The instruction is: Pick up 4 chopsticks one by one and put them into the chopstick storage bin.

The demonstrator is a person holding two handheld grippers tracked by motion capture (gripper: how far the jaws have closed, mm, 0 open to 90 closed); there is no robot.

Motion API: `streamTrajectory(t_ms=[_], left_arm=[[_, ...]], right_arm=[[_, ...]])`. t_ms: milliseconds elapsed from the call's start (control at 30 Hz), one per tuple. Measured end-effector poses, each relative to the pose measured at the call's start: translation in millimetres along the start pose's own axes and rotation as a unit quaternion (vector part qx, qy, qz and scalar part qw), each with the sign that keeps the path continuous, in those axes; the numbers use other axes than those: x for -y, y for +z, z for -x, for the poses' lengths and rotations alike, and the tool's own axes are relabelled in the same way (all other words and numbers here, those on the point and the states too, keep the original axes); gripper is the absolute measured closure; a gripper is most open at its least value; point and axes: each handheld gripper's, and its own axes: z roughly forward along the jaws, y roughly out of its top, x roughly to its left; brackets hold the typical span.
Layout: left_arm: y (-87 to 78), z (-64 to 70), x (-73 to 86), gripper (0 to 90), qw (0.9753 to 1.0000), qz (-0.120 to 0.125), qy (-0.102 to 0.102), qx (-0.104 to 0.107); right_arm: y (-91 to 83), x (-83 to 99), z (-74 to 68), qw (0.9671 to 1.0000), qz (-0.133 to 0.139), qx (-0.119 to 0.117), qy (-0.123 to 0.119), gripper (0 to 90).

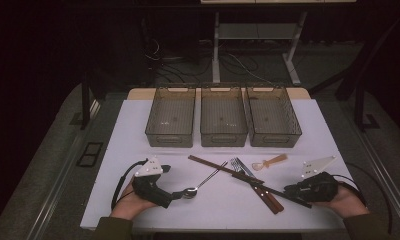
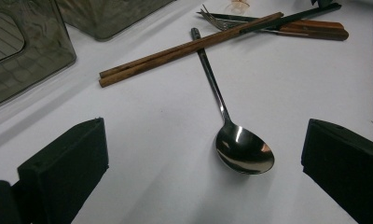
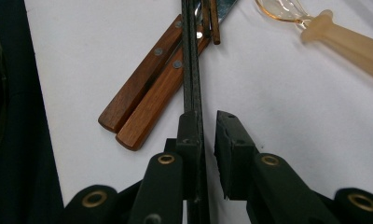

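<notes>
A steel spoon [image 2: 236, 140] lies on the white table, its bowl [image 1: 190, 192] between the wide-apart jaws of my left gripper [image 1: 180, 195] [image 2: 204, 123], which is open and touches nothing. Brown wooden chopsticks [image 1: 213, 167] [image 2: 189, 49] cross over the spoon's handle. Black chopsticks [image 1: 273, 190] [image 3: 189, 56] run back between the jaws of my right gripper [image 1: 290, 191] [image 3: 208, 121]. They rest against one jaw, with a narrow gap to the other. A fork and a knife with wooden handles [image 1: 270, 200] [image 3: 142, 93] lie under the black chopsticks.
Three smoky see-through bins [image 1: 169, 137] [image 1: 223, 137] [image 1: 275, 137] stand side by side at the back of the table. A clear plastic spoon with a beige handle [image 1: 270, 161] [image 3: 343, 42] lies to the right of the cutlery. The table's front edge is just behind both hands.
</notes>
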Motion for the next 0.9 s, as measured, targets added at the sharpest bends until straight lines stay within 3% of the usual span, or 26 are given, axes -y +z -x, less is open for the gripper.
streamTrajectory(t_ms=[900], left_arm=[[0.5,0.3,0.1,0.0,1.0000,-0.002,0.001,0.000]], right_arm=[[5.6,-2.7,2.9,0.9999,-0.011,0.003,-0.007,79.7]])
